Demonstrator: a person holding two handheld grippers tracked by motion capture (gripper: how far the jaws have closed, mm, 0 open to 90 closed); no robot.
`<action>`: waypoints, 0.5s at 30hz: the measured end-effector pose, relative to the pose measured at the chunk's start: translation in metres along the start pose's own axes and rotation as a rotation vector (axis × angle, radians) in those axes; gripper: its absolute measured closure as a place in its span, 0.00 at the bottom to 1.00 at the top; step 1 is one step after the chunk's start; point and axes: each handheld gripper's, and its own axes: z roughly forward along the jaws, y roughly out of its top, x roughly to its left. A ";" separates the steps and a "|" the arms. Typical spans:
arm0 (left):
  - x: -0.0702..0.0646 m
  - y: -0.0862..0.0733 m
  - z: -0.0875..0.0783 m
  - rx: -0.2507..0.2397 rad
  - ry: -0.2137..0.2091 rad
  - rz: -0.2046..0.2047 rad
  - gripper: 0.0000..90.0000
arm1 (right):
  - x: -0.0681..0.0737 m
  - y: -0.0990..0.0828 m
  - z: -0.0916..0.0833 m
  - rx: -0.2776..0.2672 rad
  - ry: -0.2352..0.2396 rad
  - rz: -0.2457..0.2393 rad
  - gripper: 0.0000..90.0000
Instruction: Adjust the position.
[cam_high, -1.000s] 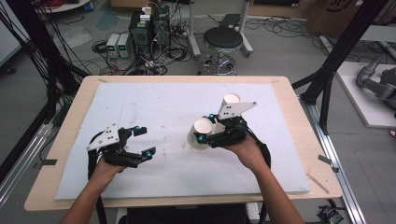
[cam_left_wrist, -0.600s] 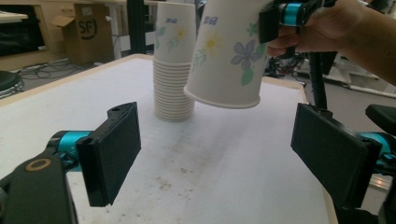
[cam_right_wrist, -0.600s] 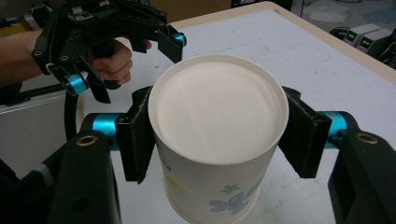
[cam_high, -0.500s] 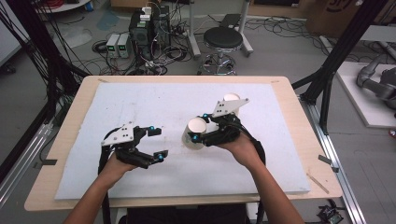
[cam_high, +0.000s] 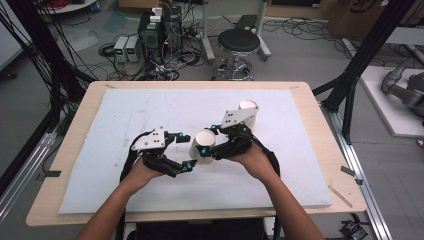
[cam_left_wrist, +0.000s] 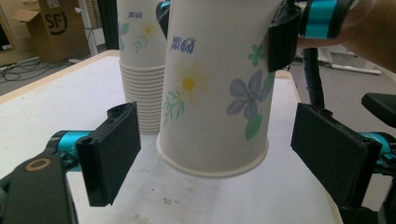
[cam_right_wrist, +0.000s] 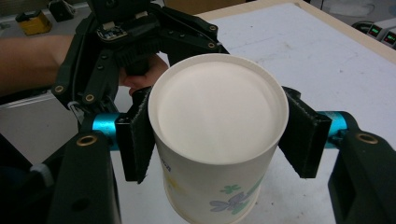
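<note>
Setting: lab floor with cables, a black stool (cam_high: 240, 41) and electronics boxes behind a wooden table (cam_high: 70, 150) topped by a white foam mat (cam_high: 150, 110).

Right hand (cam_high: 255, 161): forearm enters from the lower edge of the high view, angled up and to the left, gripper pointing toward the mat's middle. Right gripper (cam_high: 206, 140): jaws clamped on a paper cup (cam_high: 204, 146), one pad on each side just below the rim, as the right gripper view shows (cam_right_wrist: 217, 116). Cup is white with flower print, held tilted with its mouth toward the person and its base off the mat.

Left hand (cam_high: 142, 172): forearm enters from the lower left, gripper aimed rightward at the held cup. Left gripper (cam_high: 186, 151): jaws wide apart, one pad to each side of the cup's lower end, neither pad touching it in the left gripper view (cam_left_wrist: 215, 112).

Stack of paper cups (cam_high: 247, 112): upright on the mat behind the right gripper, same flower print, seen just behind the held cup in the left gripper view (cam_left_wrist: 140, 70)
</note>
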 end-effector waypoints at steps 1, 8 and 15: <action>0.000 0.000 0.001 0.001 0.000 -0.001 0.18 | 0.000 0.000 0.000 -0.004 0.003 -0.003 0.40; 0.000 0.000 0.008 -0.005 -0.013 -0.004 0.18 | 0.004 0.002 0.006 -0.002 0.029 -0.010 0.40; 0.000 -0.001 0.008 -0.009 -0.051 0.015 0.31 | 0.006 0.003 0.010 -0.015 0.054 -0.005 0.40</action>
